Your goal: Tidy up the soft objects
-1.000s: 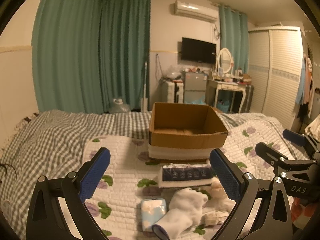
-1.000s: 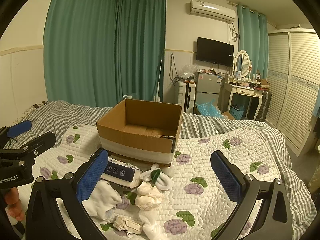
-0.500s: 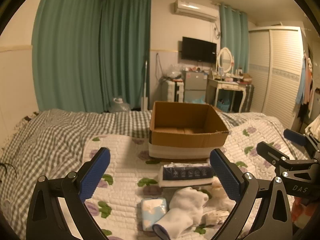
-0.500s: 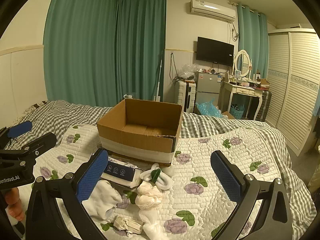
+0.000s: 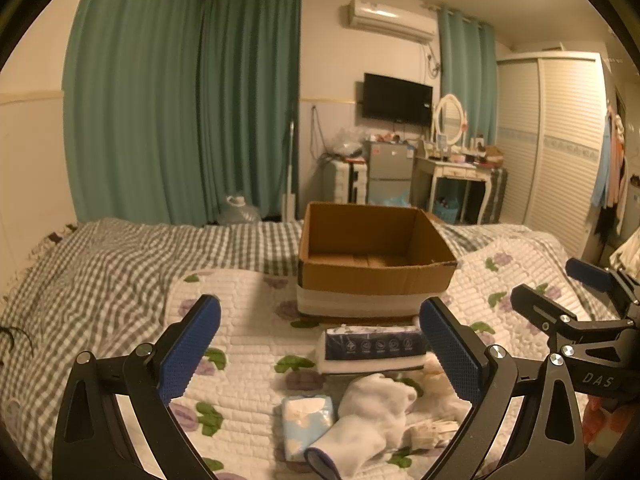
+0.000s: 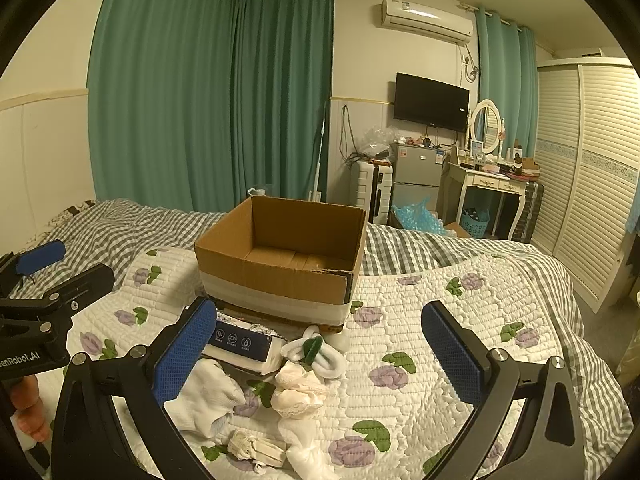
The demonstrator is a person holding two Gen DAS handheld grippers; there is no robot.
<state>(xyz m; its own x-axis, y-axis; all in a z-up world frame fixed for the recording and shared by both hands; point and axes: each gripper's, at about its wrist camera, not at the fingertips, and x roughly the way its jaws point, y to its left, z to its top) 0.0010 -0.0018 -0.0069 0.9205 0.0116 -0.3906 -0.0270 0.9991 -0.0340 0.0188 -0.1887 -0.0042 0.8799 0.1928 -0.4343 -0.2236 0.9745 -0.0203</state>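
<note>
An open cardboard box (image 5: pixel 376 256) (image 6: pixel 280 256) stands empty on the quilted bed. In front of it lies a white tissue pack with a dark blue label (image 5: pixel 372 346) (image 6: pixel 240 344). Closer lie a white sock (image 5: pixel 368 420) (image 6: pixel 208 396), a pale blue packet (image 5: pixel 308 420), a cream lace piece (image 6: pixel 298 392), a white rolled piece with green (image 6: pixel 316 354) and a folded mask (image 6: pixel 256 448). My left gripper (image 5: pixel 320 356) is open above the pile, holding nothing. My right gripper (image 6: pixel 320 354) is open too, hovering over the same pile.
The flowered white quilt (image 6: pixel 440 340) lies over a grey checked blanket (image 5: pixel 100 272). Past the bed stand green curtains (image 6: pixel 208 100), a small fridge (image 6: pixel 416 176), a dressing table (image 6: pixel 488 184) and a louvred wardrobe (image 6: pixel 588 180). A hand (image 6: pixel 28 404) holds the left tool.
</note>
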